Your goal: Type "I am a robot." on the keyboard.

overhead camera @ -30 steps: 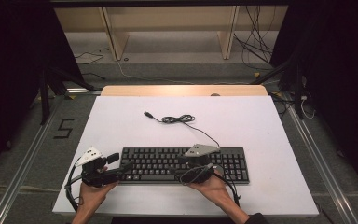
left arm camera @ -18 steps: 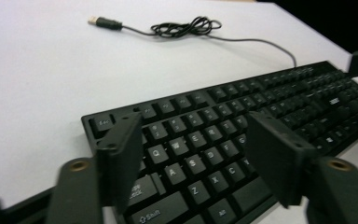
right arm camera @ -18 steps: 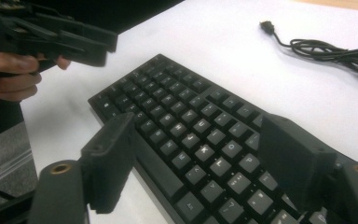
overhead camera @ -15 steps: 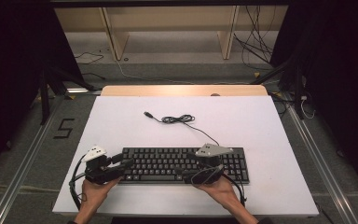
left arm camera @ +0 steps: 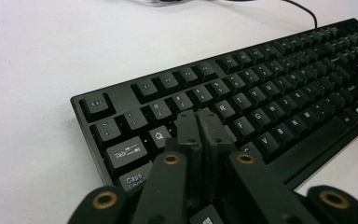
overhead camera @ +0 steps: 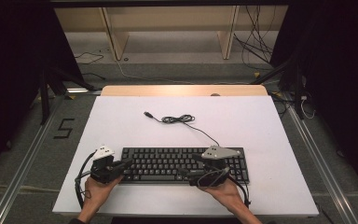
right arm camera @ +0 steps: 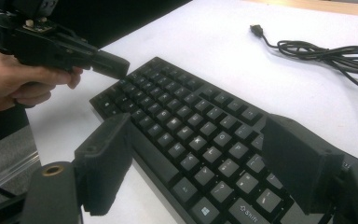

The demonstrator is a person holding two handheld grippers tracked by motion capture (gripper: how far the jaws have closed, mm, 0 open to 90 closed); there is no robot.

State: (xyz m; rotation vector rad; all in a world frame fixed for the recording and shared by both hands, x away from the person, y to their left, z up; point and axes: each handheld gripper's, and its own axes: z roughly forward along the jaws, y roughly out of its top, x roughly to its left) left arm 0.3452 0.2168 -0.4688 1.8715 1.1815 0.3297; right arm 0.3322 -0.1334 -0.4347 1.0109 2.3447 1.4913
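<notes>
A black keyboard point(overhead camera: 168, 164) lies along the near part of the white table point(overhead camera: 121, 121). Its cable point(overhead camera: 179, 119) is coiled farther back and ends in a loose USB plug point(overhead camera: 147, 113). My left gripper point(overhead camera: 127, 163) is at the keyboard's left end. Its jaws have just been closing and now stand shut, with nothing between them, above the keys beside Q point(left arm camera: 158, 136). My right gripper point(overhead camera: 189, 167) hovers over the keyboard's near right half. Its jaws have just been opening, and its fingers point(right arm camera: 105, 161) stand wide apart over the keys point(right arm camera: 200, 135), gripping nothing.
A wooden strip point(overhead camera: 184, 90) borders the table's far edge. Metal rails point(overhead camera: 25, 163) run along the floor on both sides, and a "5" mark point(overhead camera: 63, 128) is on the floor at left. Loose cables point(overhead camera: 256, 44) lie beyond the table by the shelf legs.
The left gripper's jaws have closed together over the keyboard's left end. The right gripper has slid a little to the right along the keyboard and its jaws have spread wider.
</notes>
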